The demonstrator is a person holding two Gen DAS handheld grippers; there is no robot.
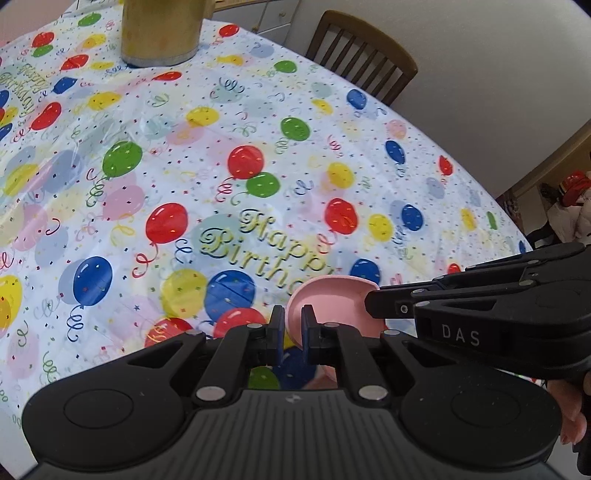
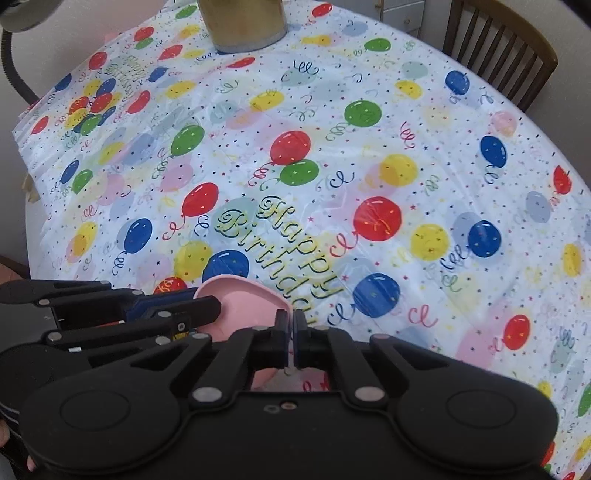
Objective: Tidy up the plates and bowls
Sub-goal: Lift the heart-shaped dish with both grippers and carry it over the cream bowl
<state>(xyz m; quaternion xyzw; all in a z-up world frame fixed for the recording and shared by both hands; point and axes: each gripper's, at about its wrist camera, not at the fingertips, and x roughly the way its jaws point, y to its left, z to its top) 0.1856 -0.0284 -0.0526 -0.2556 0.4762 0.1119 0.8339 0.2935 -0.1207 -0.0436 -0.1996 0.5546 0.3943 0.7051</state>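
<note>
My right gripper (image 2: 292,325) is pinching the near rim of a shallow pink plastic bowl (image 2: 245,306), jaws pressed together on its thin edge. My left gripper (image 1: 292,325) is straddling the same pink bowl (image 1: 332,304) at its left rim, one finger outside and one inside; the jaws are standing slightly apart, and I cannot tell whether the pads are touching the rim. The bowl is tilting above the near edge of the round table, over the white balloon-printed "Happy Birthday" plastic tablecloth (image 2: 332,155), just nearer than the gold lettering. A gold cylindrical container (image 1: 162,33) is standing on the cloth at the far side from the bowl. A brown wooden slat-back chair (image 1: 362,55) is standing beyond the table's far right edge.
</note>
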